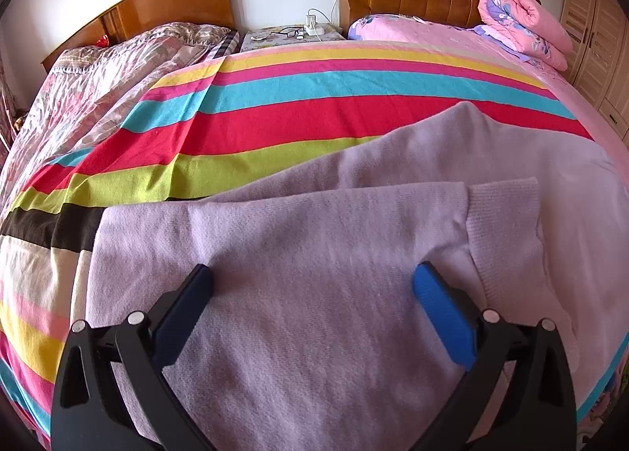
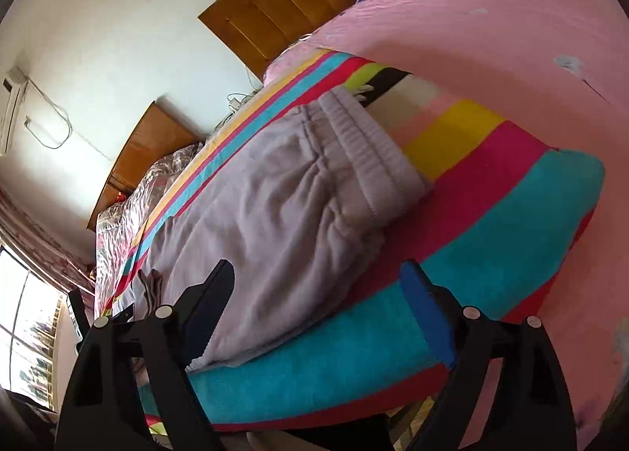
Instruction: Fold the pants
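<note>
Hovering with fingers spread and empty, both the left gripper (image 1: 312, 290) and right gripper (image 2: 318, 290) should pinch the lilac pants (image 1: 314, 254) squarely, cuff at two o'clock.

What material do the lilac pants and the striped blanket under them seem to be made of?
The pants look like soft knit fleece, matte and slightly fuzzy, with a ribbed cuff. The striped blanket seems to be a napped, towel-like fabric, also matte; its fibre cannot be told from here.
</note>
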Action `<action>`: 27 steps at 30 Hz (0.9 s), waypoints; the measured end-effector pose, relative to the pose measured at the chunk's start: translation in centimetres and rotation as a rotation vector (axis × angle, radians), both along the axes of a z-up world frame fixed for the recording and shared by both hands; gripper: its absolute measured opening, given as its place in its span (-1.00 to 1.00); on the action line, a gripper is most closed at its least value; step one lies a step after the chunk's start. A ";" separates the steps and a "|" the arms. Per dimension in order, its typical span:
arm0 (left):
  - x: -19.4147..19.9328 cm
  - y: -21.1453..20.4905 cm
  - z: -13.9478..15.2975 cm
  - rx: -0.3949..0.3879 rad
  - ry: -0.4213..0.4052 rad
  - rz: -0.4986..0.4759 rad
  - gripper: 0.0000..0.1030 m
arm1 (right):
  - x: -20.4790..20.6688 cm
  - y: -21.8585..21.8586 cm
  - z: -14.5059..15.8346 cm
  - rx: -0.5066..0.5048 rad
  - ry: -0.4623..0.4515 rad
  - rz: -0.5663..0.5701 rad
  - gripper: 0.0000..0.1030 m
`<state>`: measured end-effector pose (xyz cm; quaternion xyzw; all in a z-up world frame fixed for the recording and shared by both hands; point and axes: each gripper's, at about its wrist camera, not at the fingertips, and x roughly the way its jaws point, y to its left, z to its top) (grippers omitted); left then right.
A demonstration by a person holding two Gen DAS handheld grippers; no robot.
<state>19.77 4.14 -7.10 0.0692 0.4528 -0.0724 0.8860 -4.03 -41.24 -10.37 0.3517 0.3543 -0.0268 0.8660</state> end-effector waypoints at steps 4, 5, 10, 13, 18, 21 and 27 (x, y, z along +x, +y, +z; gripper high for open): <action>0.0 0.2 -0.2 -0.006 -0.006 0.003 0.97 | 2.3 -0.5 -1.1 0.033 -0.001 0.016 0.53; 0.0 0.2 -0.2 -0.009 -0.006 0.003 0.97 | 2.8 0.1 -1.1 0.035 0.000 0.018 0.52; 0.0 0.3 -0.2 -0.011 -0.007 0.002 0.97 | 3.9 1.1 -0.7 0.011 0.083 0.051 0.54; -0.1 0.3 -0.2 -0.014 -0.007 0.000 0.97 | 3.8 2.2 -0.6 0.047 0.123 0.117 0.51; -0.1 0.3 -0.2 -0.014 -0.007 0.000 0.97 | 4.4 2.0 -0.9 0.110 0.058 0.070 0.49; -0.2 0.3 -0.2 -0.019 -0.008 -0.004 0.97 | 4.3 1.6 -1.4 0.164 0.023 0.009 0.43; -0.1 0.6 -0.3 -0.025 -0.009 0.000 0.97 | 2.5 1.3 -2.3 0.138 0.002 -0.054 -0.57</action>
